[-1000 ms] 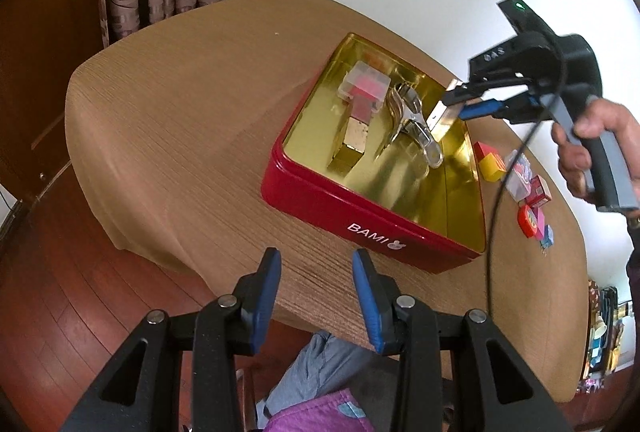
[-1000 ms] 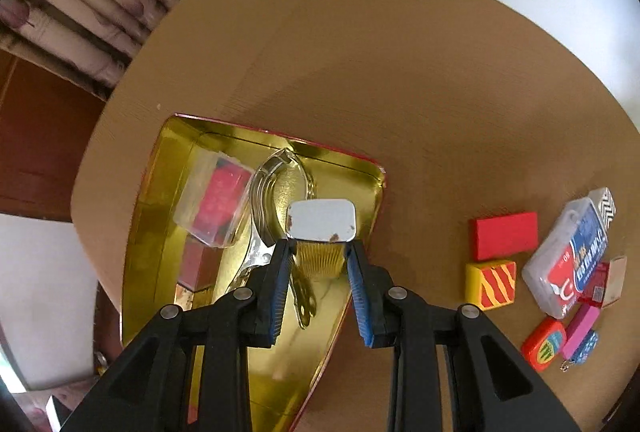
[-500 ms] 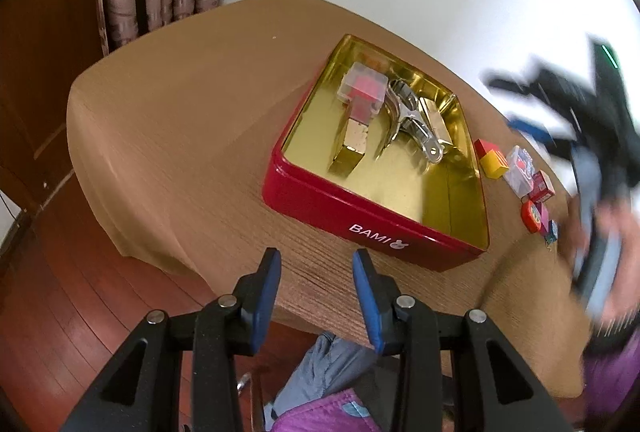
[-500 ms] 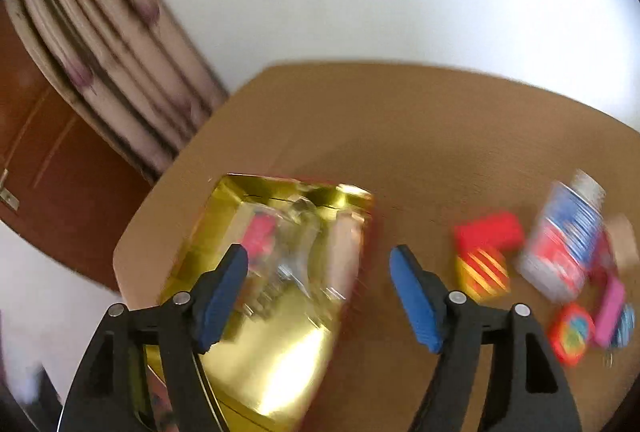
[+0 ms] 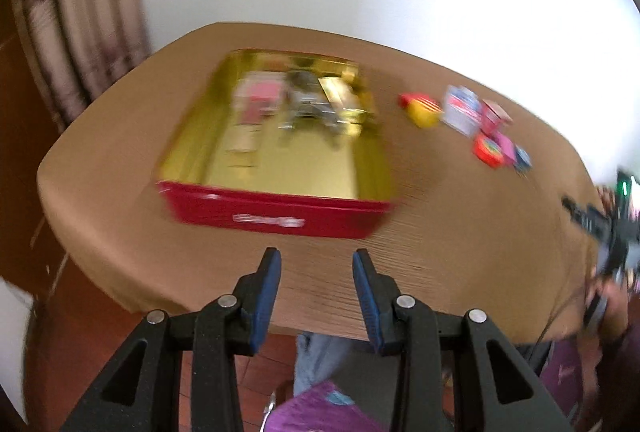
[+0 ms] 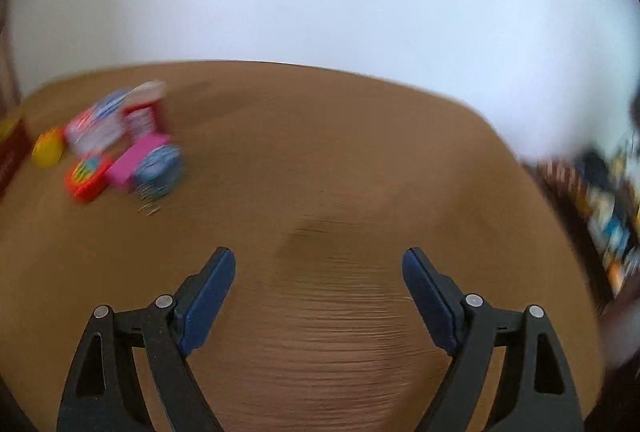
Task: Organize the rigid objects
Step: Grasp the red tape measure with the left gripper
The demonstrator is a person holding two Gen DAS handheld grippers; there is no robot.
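A red tin (image 5: 272,214) with a gold inside sits on the brown table and holds a clear box with red contents (image 5: 260,98), a metal tool (image 5: 308,106) and a gold box (image 5: 344,100). Right of it lie several small items, among them a yellow block (image 5: 424,112), a white and blue box (image 5: 462,108) and an orange round piece (image 5: 488,152). My left gripper (image 5: 316,266) hangs open and empty over the table's near edge. My right gripper (image 6: 318,266) is over bare table, its jaws opening with nothing between them. The small items (image 6: 138,160) lie to its far left.
The picture is blurred by motion. A curtain (image 5: 80,32) hangs at the back left and a white wall stands behind the table. A person's legs (image 5: 316,364) and wooden floor show below the near edge. A cluttered shelf (image 6: 608,212) stands at the right.
My right gripper let go of the gold box in the tin, opened wide and swung right and down over bare table. My left gripper shifted and rolled, staying at the same opening.
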